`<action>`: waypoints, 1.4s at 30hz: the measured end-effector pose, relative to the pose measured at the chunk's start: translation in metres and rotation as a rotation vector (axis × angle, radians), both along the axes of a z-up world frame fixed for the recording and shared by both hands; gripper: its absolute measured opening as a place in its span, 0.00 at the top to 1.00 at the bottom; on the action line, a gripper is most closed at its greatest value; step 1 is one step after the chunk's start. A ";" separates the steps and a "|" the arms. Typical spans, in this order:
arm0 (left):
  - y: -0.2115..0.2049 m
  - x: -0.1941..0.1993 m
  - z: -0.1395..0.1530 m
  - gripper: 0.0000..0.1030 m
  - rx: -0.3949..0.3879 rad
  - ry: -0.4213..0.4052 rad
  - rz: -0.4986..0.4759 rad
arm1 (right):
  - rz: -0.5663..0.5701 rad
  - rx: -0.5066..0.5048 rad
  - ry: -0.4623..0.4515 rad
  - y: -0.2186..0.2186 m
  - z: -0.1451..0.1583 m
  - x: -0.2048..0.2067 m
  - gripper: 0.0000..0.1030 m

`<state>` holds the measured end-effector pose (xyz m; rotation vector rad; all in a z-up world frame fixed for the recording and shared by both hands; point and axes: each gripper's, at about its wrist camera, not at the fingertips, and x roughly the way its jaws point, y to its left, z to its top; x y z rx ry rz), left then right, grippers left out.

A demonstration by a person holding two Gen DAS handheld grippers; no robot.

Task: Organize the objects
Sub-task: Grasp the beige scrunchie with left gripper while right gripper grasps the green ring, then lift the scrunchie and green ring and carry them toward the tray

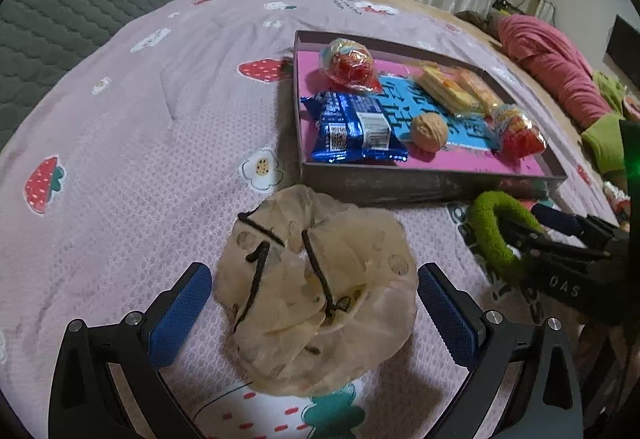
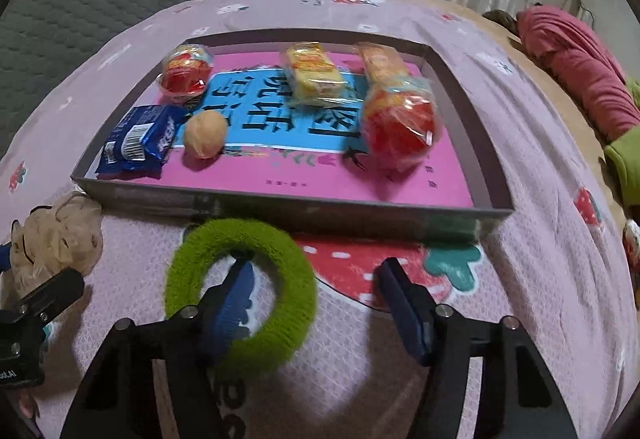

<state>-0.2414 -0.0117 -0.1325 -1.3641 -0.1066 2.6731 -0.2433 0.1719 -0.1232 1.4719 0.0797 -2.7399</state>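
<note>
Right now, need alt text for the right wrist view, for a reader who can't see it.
An open right hand-held gripper hovers over a fuzzy green fabric ring on a pink strawberry-print bedspread, one blue finger inside the ring's hole. Beyond sits a shallow grey cardboard tray holding wrapped snacks and a round tan walnut.

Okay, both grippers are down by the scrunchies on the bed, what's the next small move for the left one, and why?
Probably close the left hand-held gripper. Its jaws are open, with the beige mesh scrunchie lying between them on the bedspread, so a pinch should secure it for lifting toward the gray tray.
</note>
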 end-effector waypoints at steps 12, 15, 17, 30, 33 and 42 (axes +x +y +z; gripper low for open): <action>0.012 -0.006 -0.006 0.20 -0.064 -0.004 -0.013 | 0.065 -0.002 0.004 -0.011 -0.001 0.005 0.68; 0.013 -0.006 -0.006 0.37 -0.075 -0.005 -0.020 | 0.097 0.001 0.012 -0.016 0.000 0.009 0.77; 0.013 -0.007 -0.005 0.44 -0.057 -0.014 -0.031 | 0.106 -0.025 0.021 -0.015 0.001 0.011 0.85; 0.012 0.005 0.000 0.86 0.026 -0.024 -0.045 | 0.133 -0.146 0.115 -0.012 0.027 0.046 0.86; 0.019 0.014 0.007 0.86 0.013 -0.011 -0.060 | 0.134 -0.146 0.113 -0.013 0.030 0.061 0.86; 0.032 0.052 0.026 0.86 -0.006 0.032 -0.075 | 0.101 -0.166 0.106 -0.007 0.037 0.108 0.86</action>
